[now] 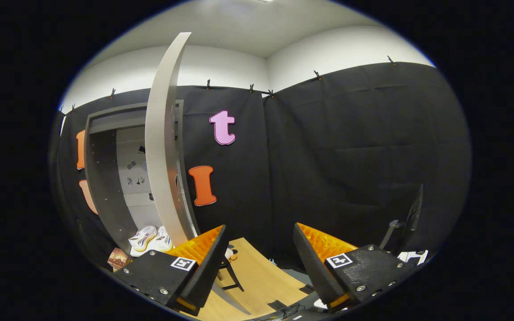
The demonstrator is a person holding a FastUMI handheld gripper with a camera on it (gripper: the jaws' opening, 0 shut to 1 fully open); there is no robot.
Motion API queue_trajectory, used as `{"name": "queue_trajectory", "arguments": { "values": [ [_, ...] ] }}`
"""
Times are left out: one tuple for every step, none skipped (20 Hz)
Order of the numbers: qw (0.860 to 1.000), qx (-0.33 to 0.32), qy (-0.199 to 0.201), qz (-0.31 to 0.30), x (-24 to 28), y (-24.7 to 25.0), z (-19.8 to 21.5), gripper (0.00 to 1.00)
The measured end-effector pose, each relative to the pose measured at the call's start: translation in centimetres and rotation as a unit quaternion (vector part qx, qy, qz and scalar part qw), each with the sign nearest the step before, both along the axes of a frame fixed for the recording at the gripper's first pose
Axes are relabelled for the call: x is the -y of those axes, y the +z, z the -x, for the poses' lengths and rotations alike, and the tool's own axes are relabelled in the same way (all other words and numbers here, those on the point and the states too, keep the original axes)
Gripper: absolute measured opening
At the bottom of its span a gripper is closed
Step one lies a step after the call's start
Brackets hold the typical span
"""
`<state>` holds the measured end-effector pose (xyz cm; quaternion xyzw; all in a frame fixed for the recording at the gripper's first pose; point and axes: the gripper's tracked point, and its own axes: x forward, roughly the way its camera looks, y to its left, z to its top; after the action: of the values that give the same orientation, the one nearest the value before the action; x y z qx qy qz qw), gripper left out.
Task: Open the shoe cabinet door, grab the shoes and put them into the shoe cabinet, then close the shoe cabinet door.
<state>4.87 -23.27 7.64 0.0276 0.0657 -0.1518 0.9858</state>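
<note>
1. Your gripper [259, 232] is spread wide, with a clear gap between its two fingers and nothing held between them
2. The shoe cabinet [105, 178] stands beyond and to the left of your left finger, against the booth's black cloth wall [350, 156]
3. Its door [163, 147] is swung open toward you, so you see it edge-on as a tall pale curved strip running from above the cabinet down to just behind your left finger
4. The pair of white shoes [150, 238] sits on the bottom of the cabinet, inside the opening, side by side and touching each other, just to the left of the door's lower edge
5. A light wooden tabletop [257, 276] lies below, showing in the gap between your fingers
6. Beyond your right finger, a dark monitor on a stand [411, 218] stands edge-on to you, near the cloth wall
</note>
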Motion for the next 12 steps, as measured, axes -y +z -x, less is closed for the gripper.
{"name": "queue_trajectory", "arguments": {
  "values": [
    [1.0, 0.0, 0.004, -0.003, -0.3, 0.1, 0.0, 0.91],
    [1.0, 0.0, 0.007, -0.003, -0.6, -0.1, 0.1, 0.9],
    [1.0, 0.003, 0.007, -0.002, -0.6, 0.1, 0.0, 0.9],
    [1.0, 0.004, 0.005, 0.0, -0.8, 0.2, 0.1, 0.89],
    [1.0, 0.006, 0.005, 0.001, -1.0, 0.2, 0.2, 0.89],
    [1.0, 0.006, 0.006, -0.001, -1.5, 0.2, 0.3, 0.89],
    [1.0, 0.007, 0.012, -0.003, -2.3, 0.2, 0.4, 0.89],
    [1.0, 0.008, 0.02, -0.004, -3.2, 0.2, 0.6, 0.89],
    [1.0, 0.007, 0.029, -0.005, -4.4, 0.1, 0.7, 0.89],
    [0.999, 0.008, 0.038, -0.005, -5.7, 0.1, 0.9, 0.89],
    [0.999, 0.008, 0.047, -0.005, -7.0, 0.1, 1.1, 0.89],
    [0.998, 0.011, 0.055, -0.006, -8.5, 0.2, 1.2, 0.89]
  ]
}}
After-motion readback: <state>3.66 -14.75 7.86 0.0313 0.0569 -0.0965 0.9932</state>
